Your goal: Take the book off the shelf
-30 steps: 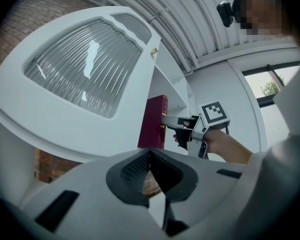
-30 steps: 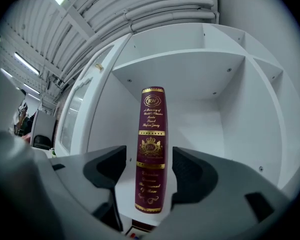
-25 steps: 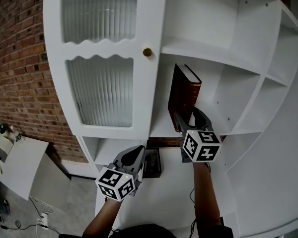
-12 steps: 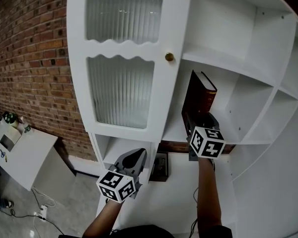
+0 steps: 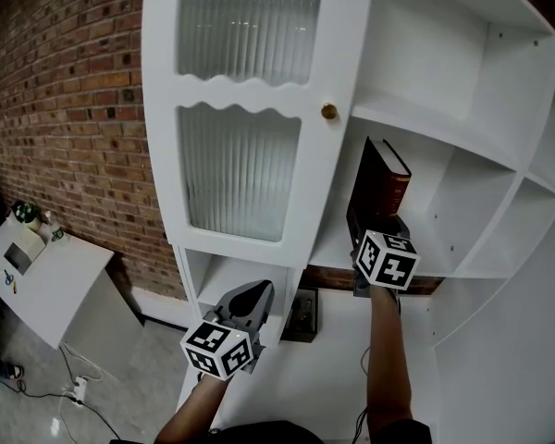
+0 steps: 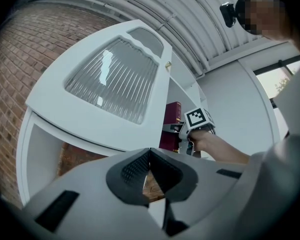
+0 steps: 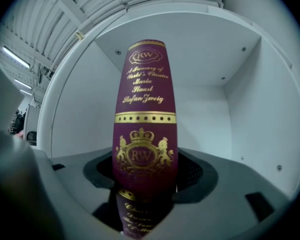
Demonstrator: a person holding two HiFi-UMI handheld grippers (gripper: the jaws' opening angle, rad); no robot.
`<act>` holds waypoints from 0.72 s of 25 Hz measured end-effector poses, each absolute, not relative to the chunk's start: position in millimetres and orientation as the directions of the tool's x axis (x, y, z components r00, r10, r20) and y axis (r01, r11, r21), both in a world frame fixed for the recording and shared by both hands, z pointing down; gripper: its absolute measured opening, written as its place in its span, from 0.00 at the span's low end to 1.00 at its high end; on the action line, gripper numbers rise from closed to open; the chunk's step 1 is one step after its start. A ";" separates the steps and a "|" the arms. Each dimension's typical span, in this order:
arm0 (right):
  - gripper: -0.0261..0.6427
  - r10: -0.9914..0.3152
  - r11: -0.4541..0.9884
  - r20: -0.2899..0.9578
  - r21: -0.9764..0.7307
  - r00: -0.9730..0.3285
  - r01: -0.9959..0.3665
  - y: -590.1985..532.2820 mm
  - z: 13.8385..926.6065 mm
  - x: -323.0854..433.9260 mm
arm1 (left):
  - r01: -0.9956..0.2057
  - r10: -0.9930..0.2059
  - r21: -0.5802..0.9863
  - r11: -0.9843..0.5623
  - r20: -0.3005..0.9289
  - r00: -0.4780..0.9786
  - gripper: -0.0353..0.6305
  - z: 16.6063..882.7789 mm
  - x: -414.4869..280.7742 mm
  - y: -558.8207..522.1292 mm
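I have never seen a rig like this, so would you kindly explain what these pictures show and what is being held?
There is no robot here. A person holds a two-jaw tool in each hand, and each tool carries a marker cube. The head view comes from a camera on the person's head. It looks down along both arms at a white cabinet beside a brick wall. The other two pictures come from cameras riding on the tools, looking along their jaws. The right tool is shut on the spine of a dark red book with gold print. The book stands upright in an open shelf compartment. The left tool is shut with nothing in it and is held lower down, below the ribbed-glass door.
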State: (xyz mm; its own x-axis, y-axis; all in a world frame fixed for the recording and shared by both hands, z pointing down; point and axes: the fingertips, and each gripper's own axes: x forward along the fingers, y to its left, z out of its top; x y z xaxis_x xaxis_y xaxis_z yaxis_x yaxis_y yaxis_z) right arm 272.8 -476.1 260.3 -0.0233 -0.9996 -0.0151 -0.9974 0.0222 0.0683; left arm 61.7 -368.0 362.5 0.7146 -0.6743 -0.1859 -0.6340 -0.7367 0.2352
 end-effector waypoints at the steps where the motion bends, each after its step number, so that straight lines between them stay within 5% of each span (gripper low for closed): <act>1: 0.47 -1.000 0.025 -0.010 0.082 -0.026 -0.996 -477.2 261.4 272.4 | -0.637 -0.678 0.238 -0.734 -0.186 0.712 0.08 362.8 59.9 -367.9; 18: 0.46 -1.000 0.004 0.009 0.071 -0.003 -0.998 -488.5 270.8 279.7 | -0.655 -0.700 0.251 -0.712 -0.187 0.689 0.08 363.8 52.2 -370.9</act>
